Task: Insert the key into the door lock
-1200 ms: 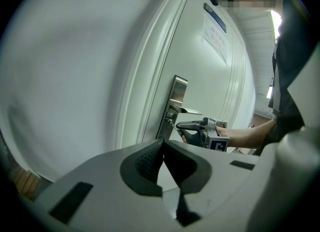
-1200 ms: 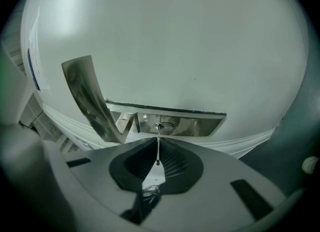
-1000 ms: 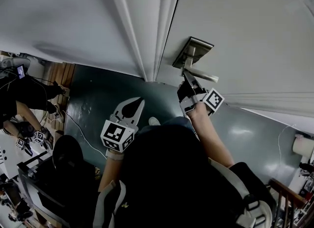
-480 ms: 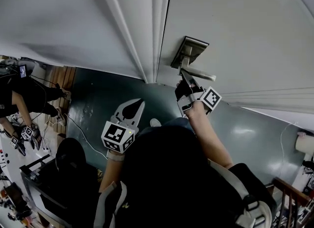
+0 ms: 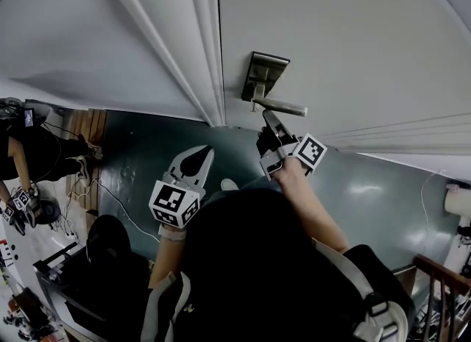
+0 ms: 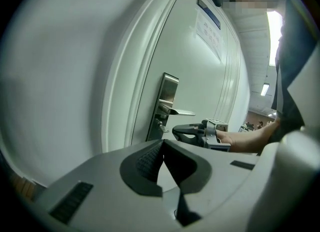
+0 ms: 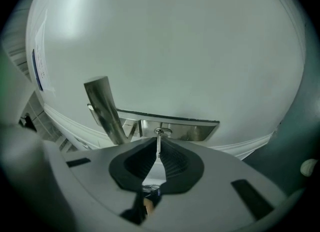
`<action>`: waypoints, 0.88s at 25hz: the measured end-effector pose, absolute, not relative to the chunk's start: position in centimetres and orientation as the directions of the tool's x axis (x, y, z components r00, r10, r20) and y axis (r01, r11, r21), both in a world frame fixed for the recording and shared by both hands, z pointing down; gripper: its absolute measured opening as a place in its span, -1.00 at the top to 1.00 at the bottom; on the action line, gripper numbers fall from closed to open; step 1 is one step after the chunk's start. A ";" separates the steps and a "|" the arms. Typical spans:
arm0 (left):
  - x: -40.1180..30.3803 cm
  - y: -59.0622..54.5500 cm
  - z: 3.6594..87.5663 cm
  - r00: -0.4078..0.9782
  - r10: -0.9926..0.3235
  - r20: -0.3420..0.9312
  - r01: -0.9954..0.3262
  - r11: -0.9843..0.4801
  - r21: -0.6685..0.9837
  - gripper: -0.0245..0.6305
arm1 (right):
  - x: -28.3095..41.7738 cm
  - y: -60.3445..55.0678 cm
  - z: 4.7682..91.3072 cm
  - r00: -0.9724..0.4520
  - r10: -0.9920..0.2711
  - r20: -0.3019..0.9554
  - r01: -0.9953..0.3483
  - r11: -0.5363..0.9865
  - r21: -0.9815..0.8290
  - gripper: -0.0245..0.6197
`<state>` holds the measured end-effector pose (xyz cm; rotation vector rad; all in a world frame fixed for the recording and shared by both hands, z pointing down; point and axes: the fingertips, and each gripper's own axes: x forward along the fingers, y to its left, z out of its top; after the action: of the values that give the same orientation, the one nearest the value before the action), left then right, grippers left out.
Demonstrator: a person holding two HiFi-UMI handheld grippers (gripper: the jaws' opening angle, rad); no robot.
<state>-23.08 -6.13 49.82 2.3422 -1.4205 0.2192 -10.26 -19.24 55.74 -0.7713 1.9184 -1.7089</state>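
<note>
Right gripper view showed the right hand-held gripper (image 7: 159, 141) with its jaws pressed together on a thin silver metal key (image 7: 159, 134). The blade stuck out straight ahead of the jaw tips. Its tip sat at the round silver keyhole cylinder (image 7: 161, 130), low on the rectangular brushed-steel lock plate (image 7: 192, 130), directly in front of the jaws. A straight steel lever handle (image 7: 104, 107) stood out from the plate, up and to the left of the jaws. Whether the blade had already entered the slot, or only touched its mouth, could not be told from this view.

In the head view the right hand-held gripper (image 5: 271, 129) was raised close under the lock plate (image 5: 262, 74) on the white panelled door (image 5: 353, 46). The left hand-held gripper (image 5: 193, 162) hung lower and well apart from the lock. Its own view showed the left hand-held gripper (image 6: 163, 143) with its jaw tips meeting and nothing between them.

By my reading the approach and alignment were done, with the key lined up on the keyhole. What remained was to push the blade fully home into the cylinder.
</note>
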 end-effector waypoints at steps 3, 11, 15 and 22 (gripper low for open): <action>-22.2 -6.9 49.8 0.480 -0.815 0.324 -0.874 -0.414 0.253 0.90 | -8.8 -18.9 55.8 -0.741 -0.669 0.048 -0.155 0.101 -0.983 0.83; -18.9 -8.5 48.7 0.530 -0.796 0.292 -0.846 -0.470 0.253 0.90 | -5.2 -18.1 52.9 -0.746 -0.665 0.041 -0.280 0.257 -0.925 0.86; -17.0 -9.2 47.9 0.556 -0.784 0.278 -0.830 -0.501 0.245 0.90 | -3.2 -17.8 50.5 -0.735 -0.676 0.050 -0.362 0.330 -0.872 0.87; -13.9 -10.6 46.9 0.599 -0.762 0.247 -0.800 -0.553 0.232 0.90 | 1.0 -17.0 47.9 -0.698 -0.705 0.127 -0.555 0.420 -0.718 0.87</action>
<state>-13.89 -10.56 46.93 2.5097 -1.2672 0.1681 0.96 -16.97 47.95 -1.1145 2.4783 -1.1404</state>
